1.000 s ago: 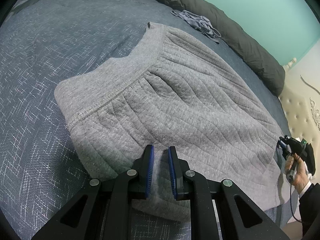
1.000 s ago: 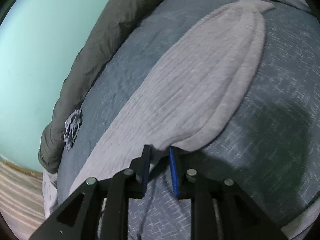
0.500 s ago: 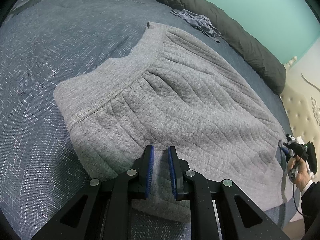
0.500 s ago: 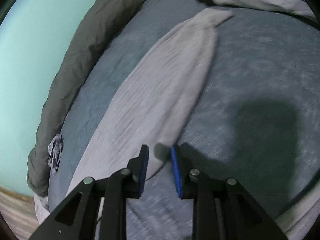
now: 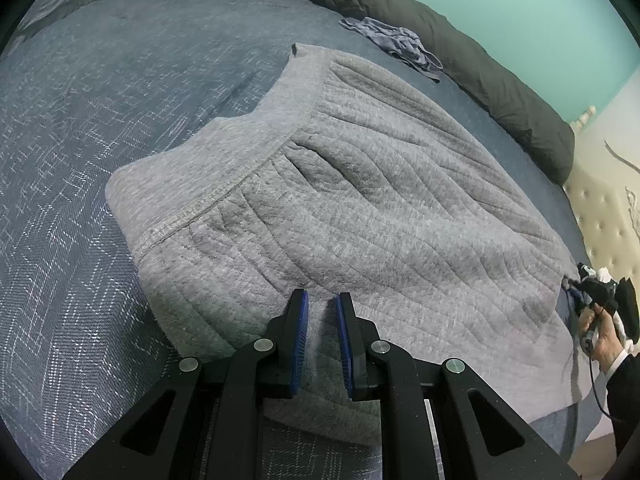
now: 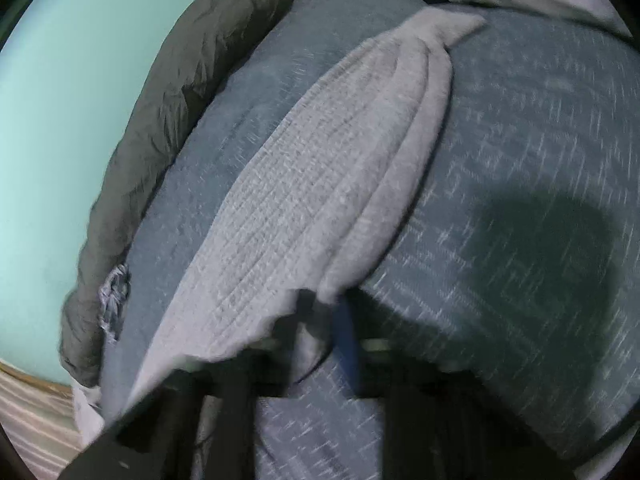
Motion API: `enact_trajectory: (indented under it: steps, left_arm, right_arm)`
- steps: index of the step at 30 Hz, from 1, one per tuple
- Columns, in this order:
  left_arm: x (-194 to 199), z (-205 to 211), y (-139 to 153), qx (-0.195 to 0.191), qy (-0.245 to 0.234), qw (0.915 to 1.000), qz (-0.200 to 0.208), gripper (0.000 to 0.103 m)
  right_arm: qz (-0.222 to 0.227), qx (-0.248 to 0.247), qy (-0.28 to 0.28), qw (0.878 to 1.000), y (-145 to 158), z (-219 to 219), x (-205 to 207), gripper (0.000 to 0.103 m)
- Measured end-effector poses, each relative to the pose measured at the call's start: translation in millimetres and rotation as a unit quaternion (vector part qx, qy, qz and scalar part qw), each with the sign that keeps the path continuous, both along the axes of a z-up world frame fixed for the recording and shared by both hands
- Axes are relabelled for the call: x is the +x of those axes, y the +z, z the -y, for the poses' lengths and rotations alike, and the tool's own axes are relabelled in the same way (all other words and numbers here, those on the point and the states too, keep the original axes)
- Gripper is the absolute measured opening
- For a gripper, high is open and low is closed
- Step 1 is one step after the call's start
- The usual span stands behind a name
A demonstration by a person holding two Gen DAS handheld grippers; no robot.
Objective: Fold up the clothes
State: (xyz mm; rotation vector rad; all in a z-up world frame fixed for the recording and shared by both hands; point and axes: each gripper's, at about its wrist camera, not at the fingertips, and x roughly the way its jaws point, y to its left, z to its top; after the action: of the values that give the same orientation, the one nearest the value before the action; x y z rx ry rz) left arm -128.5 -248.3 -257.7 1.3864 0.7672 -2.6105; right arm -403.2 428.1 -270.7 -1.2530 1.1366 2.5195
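Grey quilted garment (image 5: 360, 208) spread flat on blue bedspread (image 5: 80, 160), waistband end toward the far left, hem end toward the right edge of the bed.

Left gripper (image 5: 322, 304): hovering low over the near edge of the garment, blue pads (image 5: 301, 336) a narrow gap apart, cloth visible below the gap, nothing pinched; near-closed, empty.

Right gripper (image 6: 320, 312): at the hem corner of the garment, picture blurred. Jaws closing, with a fold of grey cloth between them, the corner bunched and raised off the bedspread. Same gripper visible small at the right edge of the left wrist view, in a hand (image 5: 600, 336) at the garment's far corner.

Dark rolled blanket (image 5: 460, 52) along the far edge of the bed, against teal wall (image 5: 520, 8). Small crumpled blue-grey cloth (image 5: 396, 44) just beside the blanket, apart from the garment. Padded headboard (image 5: 600, 216) at the right.
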Motion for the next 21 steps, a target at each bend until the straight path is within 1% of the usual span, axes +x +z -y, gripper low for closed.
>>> enact_trajectory:
  steps: [3, 4, 6, 9, 11, 12, 13, 15, 18, 21]
  left_arm:
    - [-0.4, 0.6, -0.1, -0.001, -0.002, 1.0000, 0.000, 0.015]
    - [-0.6, 0.7, -0.1, -0.002, -0.002, 1.0000, 0.000, 0.015]
    - [0.1, 1.0, -0.4, -0.003, -0.004, 1.0000, 0.000, 0.015]
    - [-0.8, 0.1, -0.8, -0.005, -0.003, 1.0000, 0.001, 0.015]
    - [-1.1, -0.4, -0.8, -0.006, -0.003, 1.0000, 0.002, 0.015]
    - [-1.4, -0.8, -0.8, -0.007, -0.003, 1.0000, 0.002, 0.015]
    - [-1.7, -1.1, -0.8, -0.009, -0.003, 1.0000, 0.003, 0.015]
    - [-1.7, -0.8, -0.6, -0.008, -0.003, 1.0000, 0.003, 0.015]
    - [-1.8, -0.9, -0.8, -0.006, -0.001, 1.0000, 0.003, 0.015]
    - [-2.5, -0.6, -1.0, -0.004, 0.000, 1.0000, 0.003, 0.015]
  right_arm:
    - [-0.039, 0.032, -0.006, 0.999, 18.9, -9.6, 2.3, 0.006]
    - [-0.040, 0.029, -0.002, 0.999, 20.3, -11.9, 0.3, 0.006]
    - [-0.025, 0.029, 0.005, 0.999, 15.1, -10.1, -6.4, 0.006]
    - [-0.004, 0.014, 0.001, 1.000, 1.1, -14.0, 0.3, 0.006]
    - [0.013, -0.006, -0.009, 1.000, -10.3, -19.2, 5.3, 0.009]
    - [0.008, -0.014, -0.011, 1.000, -11.3, -21.7, 10.6, 0.012]
    - [0.004, -0.010, -0.011, 1.000, -9.3, -22.4, 13.4, 0.017]
    - [0.005, 0.012, -0.004, 1.000, -1.6, -23.3, 16.2, 0.021]
    - [0.003, 0.018, -0.029, 0.999, 7.1, -33.8, 28.0, 0.021]
    - [0.001, 0.001, -0.021, 1.000, 13.8, -36.2, 40.7, 0.022]
